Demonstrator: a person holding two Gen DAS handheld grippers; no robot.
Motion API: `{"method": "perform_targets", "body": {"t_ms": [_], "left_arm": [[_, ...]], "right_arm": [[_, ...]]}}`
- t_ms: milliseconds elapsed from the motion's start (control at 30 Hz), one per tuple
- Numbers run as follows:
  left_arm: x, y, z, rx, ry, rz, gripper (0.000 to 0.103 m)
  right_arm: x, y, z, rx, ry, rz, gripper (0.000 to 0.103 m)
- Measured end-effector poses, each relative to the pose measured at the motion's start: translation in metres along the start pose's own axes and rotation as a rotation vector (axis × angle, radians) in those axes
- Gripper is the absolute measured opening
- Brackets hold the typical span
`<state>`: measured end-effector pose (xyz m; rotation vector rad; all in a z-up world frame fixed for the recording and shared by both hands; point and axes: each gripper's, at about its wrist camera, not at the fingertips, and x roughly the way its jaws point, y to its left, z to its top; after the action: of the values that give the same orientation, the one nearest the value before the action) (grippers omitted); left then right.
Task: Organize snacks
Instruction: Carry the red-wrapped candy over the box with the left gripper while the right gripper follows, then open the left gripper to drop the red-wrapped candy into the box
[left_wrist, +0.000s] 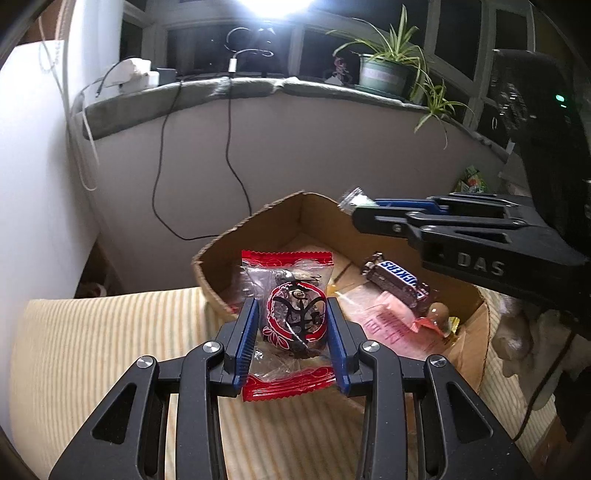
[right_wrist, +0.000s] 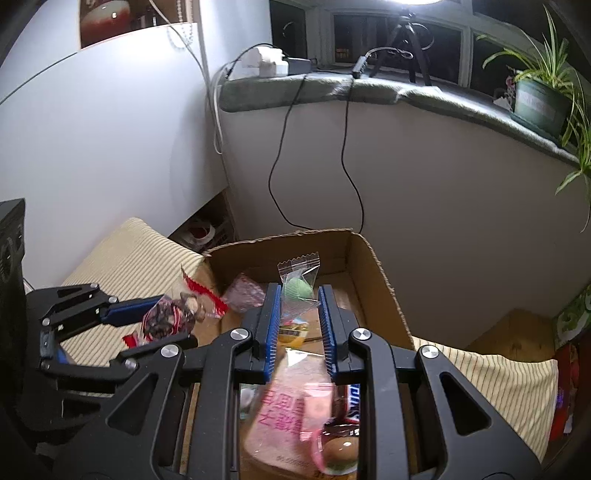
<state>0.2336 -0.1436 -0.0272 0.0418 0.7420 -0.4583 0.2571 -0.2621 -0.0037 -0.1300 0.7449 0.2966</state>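
The left claw (left_wrist: 291, 328) is a black plastic two-finger linkage with triangular cut-outs in its arms, round silver screw heads at the pivots and ribbed blue pads lining the inner faces of its fingers. The right claw (right_wrist: 297, 325) is built alike: black arms, silver pivot screws, ribbed blue pads. Seen from the left wrist, its side carries raised letters reading DAS.

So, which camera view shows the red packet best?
The left wrist view: the red packet fills the middle, gripped by the left gripper, print readable. The right wrist view shows it small, blurred and side-on at the left.
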Motion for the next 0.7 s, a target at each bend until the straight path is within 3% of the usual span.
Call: {"method": "perform_targets", "body": {"t_ms": [700], "left_arm": [[0.009, -0.029, 0.001, 0.034, 0.022, -0.048, 0.035]], "right_arm": [[0.012, -0.021, -0.011, 0.053, 0.036, 0.004, 0.022]]}}
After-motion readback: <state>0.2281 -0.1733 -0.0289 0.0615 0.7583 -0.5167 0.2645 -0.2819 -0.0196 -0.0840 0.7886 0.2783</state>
